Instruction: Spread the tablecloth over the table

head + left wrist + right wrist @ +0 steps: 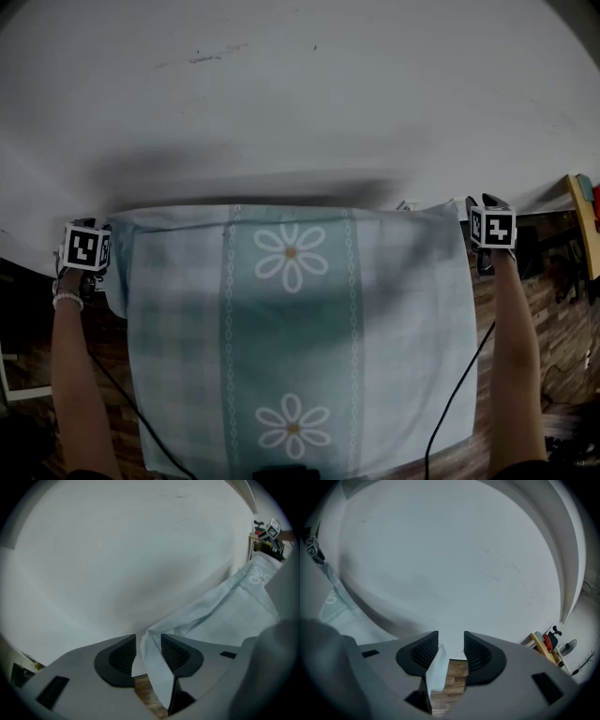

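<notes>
Right, head view first. The tablecloth (pixel 291 319), pale green check with a daisy stripe, hangs as a flat sheet at the near edge of the white desk (pixel 300 94). Its two top corners are up at the left tongs (pixel 101 234) and the right tongs (pixel 480 208). Nearly all of the desk beyond lies bare, so I judge the job barely begun. The cloth is opened out and squared to the edge, but carrying it across to the far side is all left to do.

Now the left gripper view. The jaws stand apart, and the cloth corner runs up between them. It lies along the right-hand pad with a clear gap to the other, so nothing is pinched.

Over to the right gripper view, and it's much the same. The jaws are apart, with a narrow fold of cloth against the left-hand pad. The wooden floor (pixel 454 677) shows through the gap beside it, so there's no clamp here either.

As for what's hidden, the cloth's bottom hem is cut off by the head view's lower border. The desk's far edge is out of frame. In this dim light I can't tell whether the top edge rests on the desk or hangs just short of it.
</notes>
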Demonstrator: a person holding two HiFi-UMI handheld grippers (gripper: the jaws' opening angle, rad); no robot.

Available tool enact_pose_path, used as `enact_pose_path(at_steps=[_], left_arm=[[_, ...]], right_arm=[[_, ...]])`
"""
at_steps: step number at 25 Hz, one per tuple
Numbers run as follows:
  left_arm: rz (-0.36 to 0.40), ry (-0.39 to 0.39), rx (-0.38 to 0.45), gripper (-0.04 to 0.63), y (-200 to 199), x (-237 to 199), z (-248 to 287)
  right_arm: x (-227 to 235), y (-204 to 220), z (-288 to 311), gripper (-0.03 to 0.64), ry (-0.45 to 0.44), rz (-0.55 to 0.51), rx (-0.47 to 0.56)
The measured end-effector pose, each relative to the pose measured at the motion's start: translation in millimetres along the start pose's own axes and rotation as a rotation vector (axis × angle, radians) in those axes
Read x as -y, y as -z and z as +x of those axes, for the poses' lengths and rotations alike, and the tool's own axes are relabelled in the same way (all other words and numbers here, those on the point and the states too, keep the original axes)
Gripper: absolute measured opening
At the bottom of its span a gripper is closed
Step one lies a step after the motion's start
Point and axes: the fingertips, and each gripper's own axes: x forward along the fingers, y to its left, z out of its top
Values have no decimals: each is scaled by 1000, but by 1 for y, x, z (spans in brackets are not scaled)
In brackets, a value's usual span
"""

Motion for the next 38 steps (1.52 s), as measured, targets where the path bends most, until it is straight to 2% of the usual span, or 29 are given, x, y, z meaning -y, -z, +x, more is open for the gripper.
enact_pose_path(at_steps=[2, 6, 10, 12, 16, 22, 29, 34, 38], left_arm=[[-13, 51, -1, 203, 5, 5, -6], [-40, 85, 28, 218, 22, 16, -29], [-144, 119, 124, 218, 37, 40, -65], [-168, 132, 169, 219, 46, 57, -85], [-234, 145, 223, 224, 80, 87, -129], [-320, 145, 243, 224, 143, 131, -193], [-416, 131, 190, 250, 238, 180, -252], [-494, 112, 105, 250, 310, 204, -271], [-550, 127, 54, 250, 345, 225, -275]], right_arm=[[0, 8, -7, 192, -30, 31, 8], [-3, 27, -30, 206, -117, 94, 57], [-6, 64, -68, 206, -172, 162, 87], [-6, 90, -89, 206, -191, 196, 96], [-13, 144, -128, 208, -226, 239, 99], [-24, 209, -185, 217, -288, 249, 102], [-35, 271, -250, 229, -354, 282, 101], [-40, 317, -275, 232, -372, 315, 59], [-48, 342, -284, 232, -390, 322, 25]])
